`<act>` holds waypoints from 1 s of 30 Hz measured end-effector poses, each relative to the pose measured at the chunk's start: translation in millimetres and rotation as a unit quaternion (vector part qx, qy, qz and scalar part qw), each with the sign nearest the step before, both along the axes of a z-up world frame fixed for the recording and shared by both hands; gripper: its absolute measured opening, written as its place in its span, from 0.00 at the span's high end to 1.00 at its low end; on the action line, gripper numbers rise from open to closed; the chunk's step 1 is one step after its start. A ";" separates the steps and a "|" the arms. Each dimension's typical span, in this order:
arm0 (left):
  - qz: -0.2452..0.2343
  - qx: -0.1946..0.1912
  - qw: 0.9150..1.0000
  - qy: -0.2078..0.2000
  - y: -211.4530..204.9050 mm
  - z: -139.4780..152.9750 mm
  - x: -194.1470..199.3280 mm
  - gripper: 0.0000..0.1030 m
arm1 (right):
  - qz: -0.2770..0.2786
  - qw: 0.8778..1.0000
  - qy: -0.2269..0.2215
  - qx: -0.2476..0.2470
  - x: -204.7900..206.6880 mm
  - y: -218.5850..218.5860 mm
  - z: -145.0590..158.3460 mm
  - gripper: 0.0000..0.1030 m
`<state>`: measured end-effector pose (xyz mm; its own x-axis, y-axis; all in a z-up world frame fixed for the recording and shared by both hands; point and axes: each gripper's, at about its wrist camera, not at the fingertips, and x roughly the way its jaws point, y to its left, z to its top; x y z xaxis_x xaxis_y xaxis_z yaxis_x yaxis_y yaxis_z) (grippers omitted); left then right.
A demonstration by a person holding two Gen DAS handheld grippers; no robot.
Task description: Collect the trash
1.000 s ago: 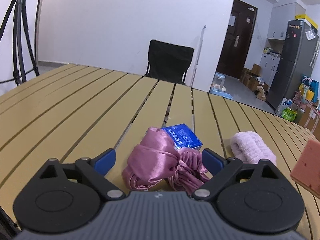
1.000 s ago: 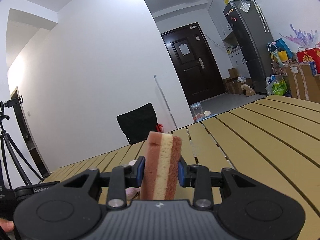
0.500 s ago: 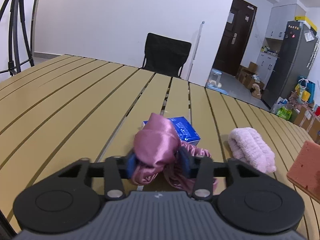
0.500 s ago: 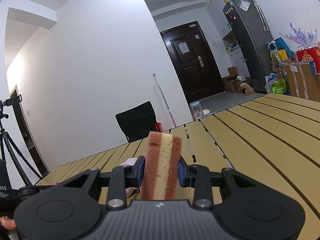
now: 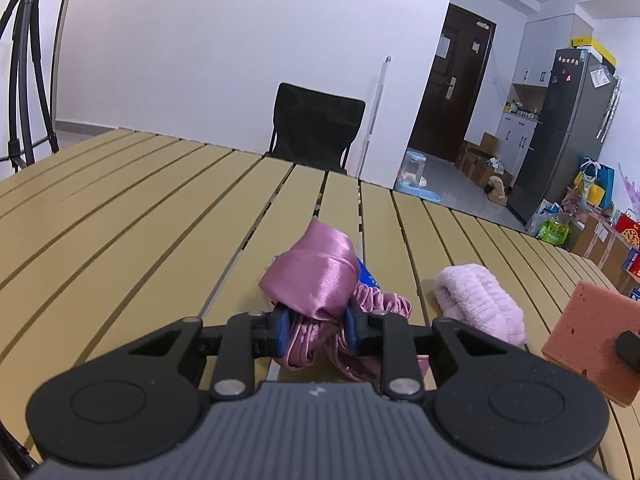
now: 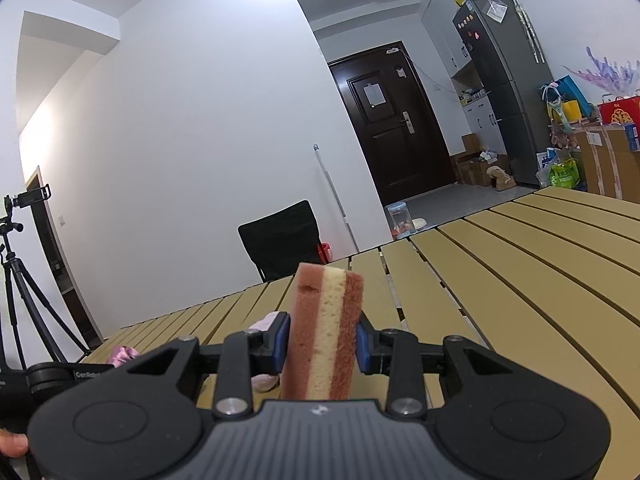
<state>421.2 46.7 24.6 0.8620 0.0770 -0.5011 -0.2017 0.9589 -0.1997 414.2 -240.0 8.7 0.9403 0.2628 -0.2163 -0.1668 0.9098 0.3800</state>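
Note:
My left gripper [image 5: 316, 328] is shut on a shiny pink satin cloth [image 5: 312, 280] and holds it up over the slatted yellow table [image 5: 140, 232]. A blue packet [image 5: 366, 276] lies mostly hidden behind the cloth. A fluffy pale pink towel [image 5: 478, 302] lies to the right of it. My right gripper [image 6: 320, 340] is shut on a layered red and cream sponge [image 6: 324, 332], held upright above the table [image 6: 540, 280]. The sponge also shows at the right edge of the left wrist view [image 5: 588, 340].
A black chair [image 5: 316, 132] stands behind the table's far edge. A tripod [image 5: 24, 80] stands at the far left. A dark door [image 6: 392, 128], a fridge [image 6: 504, 80] and boxes and bags fill the room's right side. The left gripper's body shows in the right wrist view [image 6: 52, 376].
My left gripper closed on the pink satin cloth and lifted it off the table. The right gripper kept holding the sponge with little movement.

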 end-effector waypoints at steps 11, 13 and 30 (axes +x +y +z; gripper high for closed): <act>-0.022 0.016 0.999 -0.031 -6.7 14.9 -20.3 0.75 | 0.008 1.000 -0.010 -0.007 -10.0 -0.4 -0.2 0.69; -0.025 0.021 0.999 -0.037 -8.4 17.7 -25.3 0.75 | 0.009 1.000 -0.013 -0.008 -12.9 -0.6 0.1 0.69; -0.057 0.034 0.994 -0.084 -11.2 38.6 -97.8 0.75 | 0.019 0.998 -0.051 -0.033 -67.3 0.1 11.3 0.69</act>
